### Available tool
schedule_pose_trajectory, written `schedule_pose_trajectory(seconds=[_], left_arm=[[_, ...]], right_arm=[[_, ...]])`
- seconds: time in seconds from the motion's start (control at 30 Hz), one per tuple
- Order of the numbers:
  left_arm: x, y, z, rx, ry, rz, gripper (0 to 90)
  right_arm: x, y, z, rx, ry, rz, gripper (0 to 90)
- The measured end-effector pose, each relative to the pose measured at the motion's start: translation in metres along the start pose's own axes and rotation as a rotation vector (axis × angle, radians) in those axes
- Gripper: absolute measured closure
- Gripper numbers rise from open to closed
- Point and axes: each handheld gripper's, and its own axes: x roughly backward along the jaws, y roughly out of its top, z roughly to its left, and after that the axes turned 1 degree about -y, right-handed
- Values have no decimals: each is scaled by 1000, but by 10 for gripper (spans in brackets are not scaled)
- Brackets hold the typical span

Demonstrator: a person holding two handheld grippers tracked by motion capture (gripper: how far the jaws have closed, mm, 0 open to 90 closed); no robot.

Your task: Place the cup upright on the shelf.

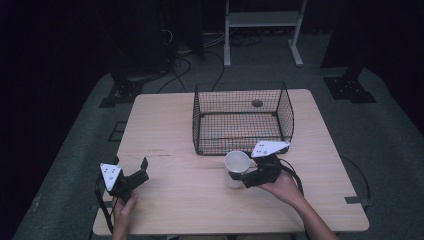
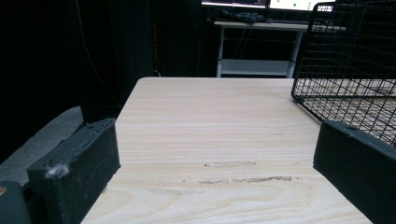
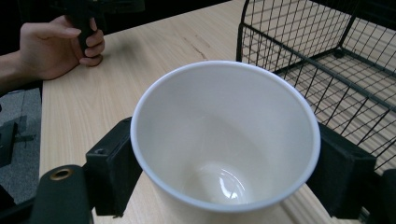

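A white cup [image 1: 236, 161] [image 3: 224, 140] is held just in front of the black wire basket [image 1: 242, 119], a little above the wooden table [image 1: 175, 140]. My right gripper [image 1: 245, 175] [image 3: 229, 163] is shut on it, one jaw on each side of its wall. The cup's inside is empty. My left gripper [image 1: 131, 172] [image 2: 215, 163] rests near the table's front left corner, jaws spread wide with nothing between them.
The basket [image 2: 350, 70] [image 3: 327, 60] stands empty at the table's back middle. A white shelf frame [image 1: 263, 27] stands on the floor beyond the table. In the right gripper view, the person's other hand [image 3: 56, 44] grips the left gripper's handle.
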Motion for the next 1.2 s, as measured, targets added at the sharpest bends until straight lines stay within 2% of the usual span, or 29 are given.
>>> schedule_pose_trajectory(seconds=[0.57, 0.83, 1.2], left_arm=[[0, 0, 0, 8, -1, -3, 0], [0, 0, 0, 6, -1, -2, 0], [0, 0, 0, 2, -3, -1, 0]], right_arm=[[10, 46, -14, 17, 16, -6, 196], [13, 66, -26, 18, -6, -13, 196], [6, 92, -52, 0, -47, -11, 196]])
